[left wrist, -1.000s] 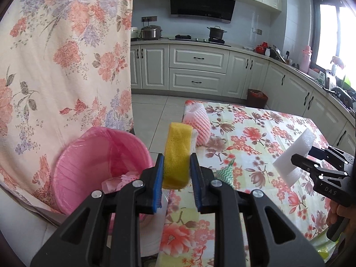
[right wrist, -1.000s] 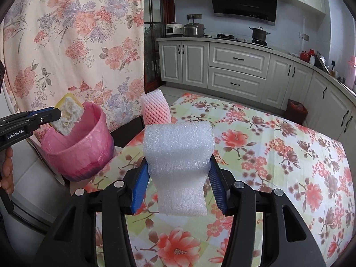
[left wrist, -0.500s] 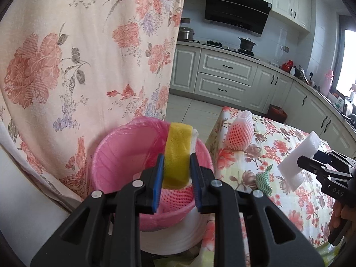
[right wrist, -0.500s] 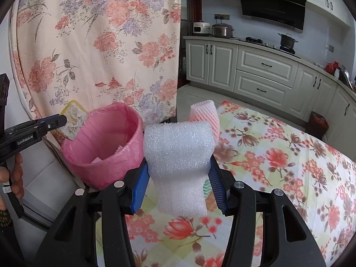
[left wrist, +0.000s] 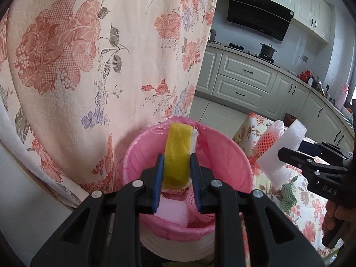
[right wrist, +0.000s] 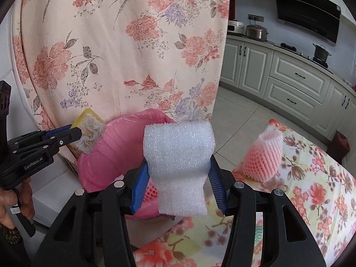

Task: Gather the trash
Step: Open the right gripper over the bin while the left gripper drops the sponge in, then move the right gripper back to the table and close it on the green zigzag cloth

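- The left gripper (left wrist: 176,173) has its jaws closed on a yellow sponge (left wrist: 178,153), and it holds the sponge upright over the open mouth of the pink bin (left wrist: 224,151).
- To do this step well, I think the jaws should open only when the sponge is fully inside the rim; it is light and springy, so it may stick for a moment to the blue pads.
- The sponge is soft and porous, with a worn, fuzzy whitish face (right wrist: 91,133).
- The bin is round, lined with a thin, crinkled pink bag, and it already holds white foam and pink net pieces.
- The right gripper (right wrist: 178,187) has its jaws pressed on a white foam block (right wrist: 179,162), which waits just beside the bin, over the tabletop (right wrist: 322,200) edge.
- The block is light, with a fine bubbly surface, and it narrows where the jaws squeeze it.
- Farther right, a pink foam net sleeve (right wrist: 262,158) stands on the flowered cloth, not yet collected.
- A green-and-white net piece (left wrist: 289,193) also lies there.
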A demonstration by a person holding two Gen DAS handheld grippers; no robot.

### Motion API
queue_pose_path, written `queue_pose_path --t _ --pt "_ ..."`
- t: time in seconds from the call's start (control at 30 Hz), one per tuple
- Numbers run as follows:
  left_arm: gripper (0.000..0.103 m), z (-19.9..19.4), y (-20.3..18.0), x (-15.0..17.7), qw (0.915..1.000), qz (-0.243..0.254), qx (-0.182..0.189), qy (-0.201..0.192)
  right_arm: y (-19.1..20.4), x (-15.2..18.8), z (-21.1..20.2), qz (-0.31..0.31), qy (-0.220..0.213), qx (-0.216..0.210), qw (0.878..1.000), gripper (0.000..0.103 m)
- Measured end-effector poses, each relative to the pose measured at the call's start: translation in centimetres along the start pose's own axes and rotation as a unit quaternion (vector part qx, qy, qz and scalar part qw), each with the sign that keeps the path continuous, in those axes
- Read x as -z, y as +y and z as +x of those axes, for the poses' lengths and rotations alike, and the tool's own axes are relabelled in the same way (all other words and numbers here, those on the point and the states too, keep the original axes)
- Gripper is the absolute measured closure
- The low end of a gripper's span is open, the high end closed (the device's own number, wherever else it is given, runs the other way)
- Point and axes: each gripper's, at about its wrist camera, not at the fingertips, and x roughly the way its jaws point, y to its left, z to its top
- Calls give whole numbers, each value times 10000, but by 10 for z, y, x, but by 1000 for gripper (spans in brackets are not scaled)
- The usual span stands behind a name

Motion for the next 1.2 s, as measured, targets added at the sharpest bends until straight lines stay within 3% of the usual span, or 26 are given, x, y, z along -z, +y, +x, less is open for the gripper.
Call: queue_pose_path --t 0.37,0.47,0.53,1.0,1.13,1.2 --pt "80 11 14 -8 9999 -30 -162 29 31 -36 71 -309 222 -311 9988 53" --pt "80 12 17 -7 9998 -29 -184 54 35 -43 82 -375 262 -354 9983 44" --pt "80 13 18 -7 9998 -24 -198 65 35 -44 83 -411 227 -347 9983 30" --pt "79 31 0 -12 9998 68 -93 173 -25 -3 50 70 191 156 9997 30" --pt "69 36 -6 -17 9998 41 -103 168 -45 11 38 205 169 312 9992 29" --pt "57 35 -7 -16 9998 16 -111 138 -57 18 32 317 154 408 9985 29"
